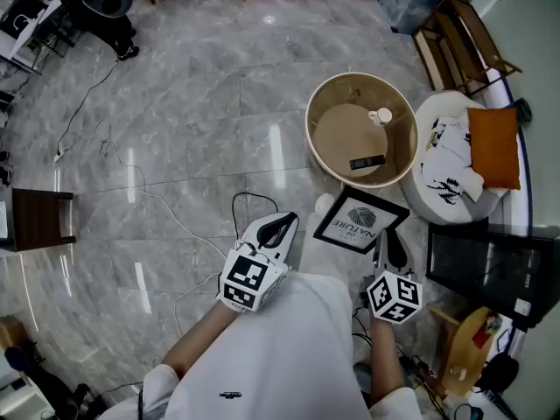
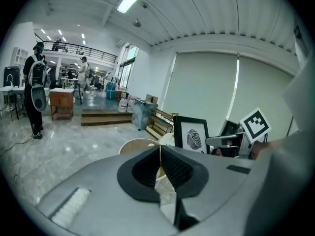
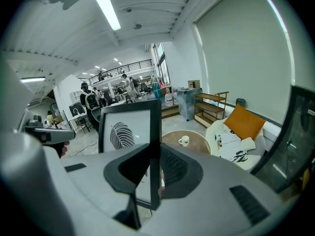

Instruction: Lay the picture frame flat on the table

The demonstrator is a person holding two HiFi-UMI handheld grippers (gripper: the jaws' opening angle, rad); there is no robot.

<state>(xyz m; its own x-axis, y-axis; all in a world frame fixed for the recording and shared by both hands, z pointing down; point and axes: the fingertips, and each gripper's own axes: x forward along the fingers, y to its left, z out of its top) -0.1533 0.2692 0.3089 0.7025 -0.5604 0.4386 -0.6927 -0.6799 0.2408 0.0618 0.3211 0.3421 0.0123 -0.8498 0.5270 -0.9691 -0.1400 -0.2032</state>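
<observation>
The picture frame [image 1: 360, 220] is black, with a leaf print on white. It hangs tilted in the air just in front of the round table [image 1: 320, 143]. My right gripper [image 1: 384, 240] is shut on its right edge; in the right gripper view that edge runs between the jaws of the gripper [image 3: 158, 167] and the frame [image 3: 128, 131] stands upright to the left. My left gripper [image 1: 283, 223] is to the left of the frame, apart from it, jaws shut on nothing. The left gripper view shows the gripper [image 2: 160, 163], the frame [image 2: 192, 134] beyond it and the right gripper's marker cube [image 2: 255, 123].
On the round, high-rimmed table stand a white mug [image 1: 381, 116] and a black remote [image 1: 367, 161]. A white armchair [image 1: 446, 112] with an orange cushion [image 1: 493, 147] stands to the right. A dark screen [image 1: 490, 265] is at the near right. Cables [image 1: 157, 204] lie on the marble floor.
</observation>
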